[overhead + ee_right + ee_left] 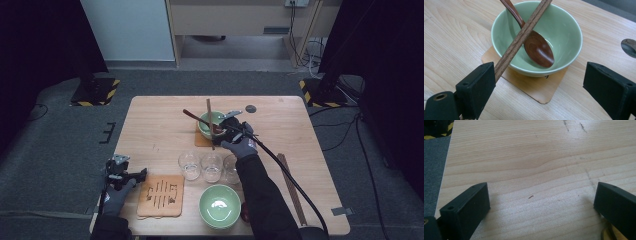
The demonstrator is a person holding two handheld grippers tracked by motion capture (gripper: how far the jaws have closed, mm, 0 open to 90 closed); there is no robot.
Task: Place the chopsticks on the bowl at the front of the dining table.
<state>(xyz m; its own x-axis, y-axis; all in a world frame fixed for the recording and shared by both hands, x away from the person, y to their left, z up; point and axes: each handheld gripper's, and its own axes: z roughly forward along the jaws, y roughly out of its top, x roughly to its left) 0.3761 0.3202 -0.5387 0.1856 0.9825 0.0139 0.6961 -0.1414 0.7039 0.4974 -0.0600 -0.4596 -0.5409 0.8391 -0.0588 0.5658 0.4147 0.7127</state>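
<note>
A green bowl (537,37) stands on a light wooden coaster (534,87) at the table's back centre. A dark wooden spoon (536,47) rests inside it, its handle sticking out over the rim. A pair of brown chopsticks (524,32) lies slanted across the rim, the near end against the inner face of my right gripper's left jaw. My right gripper (540,75) faces the bowl with jaws wide apart and pressing on nothing; in the high view the right gripper (220,132) is just in front of the bowl (212,121). My left gripper (541,192) is open over bare wood near the front left corner (141,175).
Three clear glasses (211,166) stand in a row at the table's middle. In front of them are a second green bowl (220,205) and a wooden mat with cut-out slots (161,195). Another brown stick (291,187) lies at the right. A dark disc (250,108) sits at the back.
</note>
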